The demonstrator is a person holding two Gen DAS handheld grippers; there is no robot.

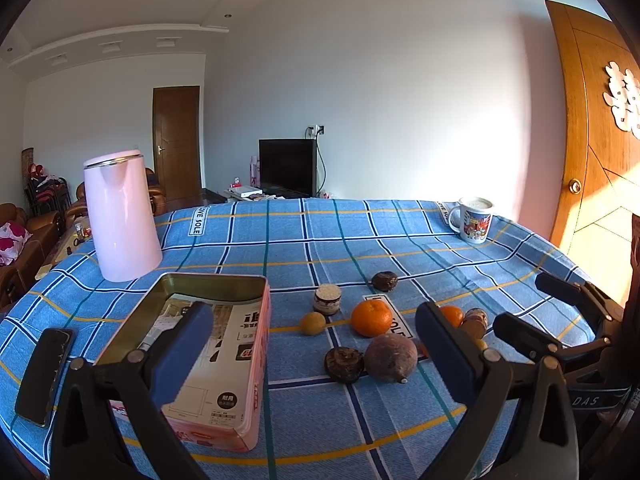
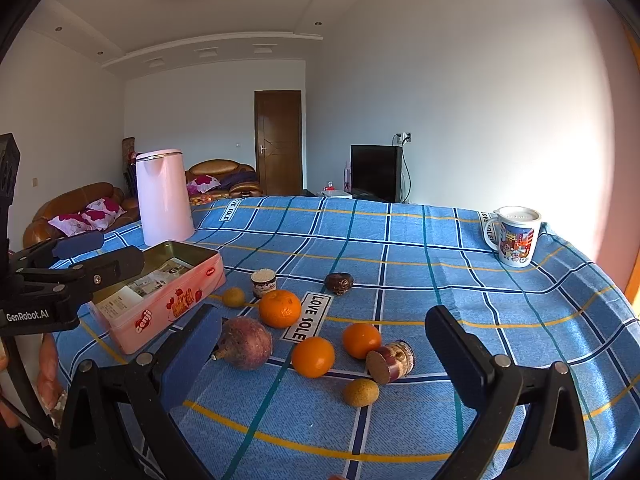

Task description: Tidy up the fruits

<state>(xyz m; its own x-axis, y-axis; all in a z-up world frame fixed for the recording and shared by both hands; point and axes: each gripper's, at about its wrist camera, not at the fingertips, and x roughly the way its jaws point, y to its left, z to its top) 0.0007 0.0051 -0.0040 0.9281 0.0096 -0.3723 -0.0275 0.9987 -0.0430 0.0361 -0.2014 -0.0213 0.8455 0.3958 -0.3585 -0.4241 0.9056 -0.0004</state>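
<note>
Two sets of tongs are hovering above the near edge of the desk [image 2: 500, 280], both spread wide and gripping nothing. Toward the left edge, a dark phone [image 1: 44, 376] is lying flat, and beyond it a pink kettle [image 1: 120, 216] is standing upright near the far left corner. Just right of the phone, an open pink tin [image 2: 160, 292] is sitting with printed paper inside; the left tongs [image 1: 314, 356] are hanging over its near end, one blue pad covering part of it. Right of the tin, the fruits are lying loose on the blue checked cloth around the desk's middle: a small yellowish fruit [image 2: 233, 297], a purple round fruit [image 2: 245, 343], a large orange [image 2: 279, 308], two smaller oranges [image 2: 313, 357] side by side nearer the front, a dark wrinkled fruit [image 2: 339, 283] farther back, and a brownish-green fruit [image 2: 361, 392] closest to the near edge. A small jar [image 2: 263, 282] is standing upright behind the large orange, and a second jar [image 2: 391, 361] is lying on its side, touching the right-hand small orange. The right tongs [image 2: 324, 352] are framing these front fruits. At the far right corner a printed mug [image 2: 514, 236] is standing alone.
</note>
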